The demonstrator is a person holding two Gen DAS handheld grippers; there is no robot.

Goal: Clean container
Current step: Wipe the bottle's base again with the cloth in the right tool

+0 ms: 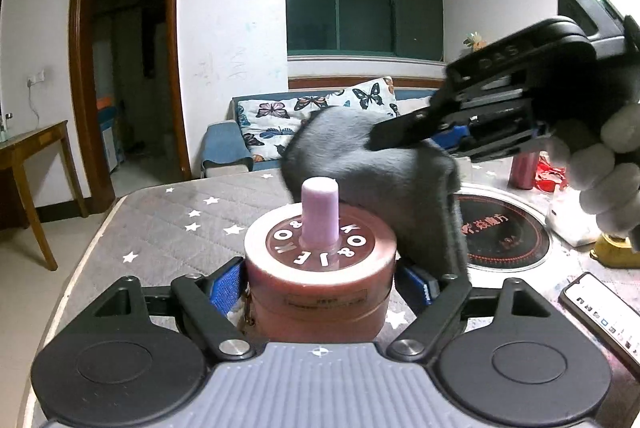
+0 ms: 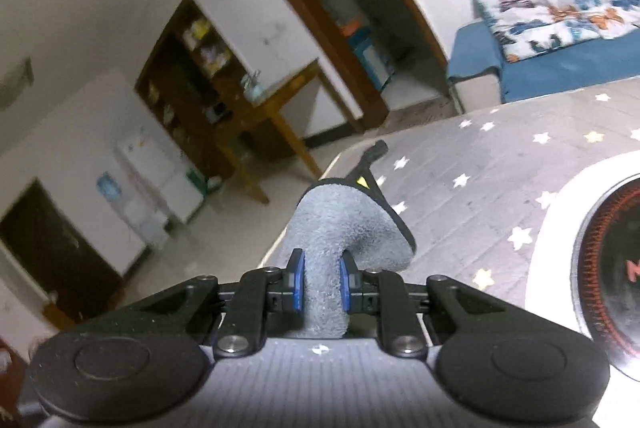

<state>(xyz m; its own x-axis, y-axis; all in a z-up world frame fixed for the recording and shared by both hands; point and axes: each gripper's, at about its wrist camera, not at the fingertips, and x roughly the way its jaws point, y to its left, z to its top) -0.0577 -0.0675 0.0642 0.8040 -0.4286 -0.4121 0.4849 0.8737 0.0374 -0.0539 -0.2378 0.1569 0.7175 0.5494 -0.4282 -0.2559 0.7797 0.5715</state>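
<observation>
Cloth poised behind the held container

The left gripper [image 1: 320, 284] has its jaws around the pink container [image 1: 320, 268], upright between them, lid reading "KO&IE". The right gripper [image 2: 321, 282] pinches a grey cloth [image 2: 340, 232], which hangs just beyond and right of the container's knob [image 1: 319, 214].
</observation>
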